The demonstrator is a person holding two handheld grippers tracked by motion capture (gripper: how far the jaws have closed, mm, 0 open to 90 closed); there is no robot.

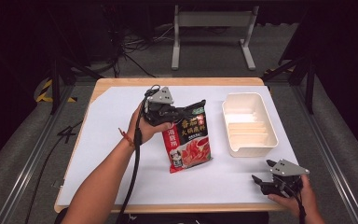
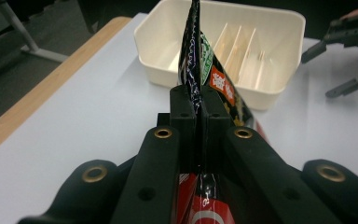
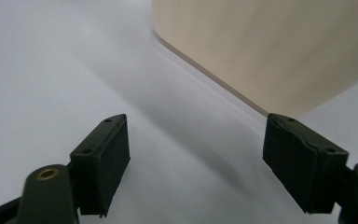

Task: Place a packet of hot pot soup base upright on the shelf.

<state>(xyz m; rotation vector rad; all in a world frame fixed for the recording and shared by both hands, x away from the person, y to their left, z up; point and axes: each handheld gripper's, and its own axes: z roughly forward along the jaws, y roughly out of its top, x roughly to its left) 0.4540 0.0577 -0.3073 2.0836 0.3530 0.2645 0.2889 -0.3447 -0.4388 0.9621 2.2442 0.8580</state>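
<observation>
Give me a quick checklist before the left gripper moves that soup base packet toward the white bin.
1. Grip on the packet: ok. The left gripper has its jaws shut on the packet's upper edge.
2. Packet off the table: cannot tell. Its lower end sits low over the white surface and may be touching.
3. Bin has room: ok. The divided slots look empty in the high view and the left gripper view.
4. Path to the bin: ok. Nothing lies between packet and bin.
5. Right gripper out of the way: ok. It is open, near the table's front edge, below the bin.
6. Packet fits a slot: cannot tell.
</observation>
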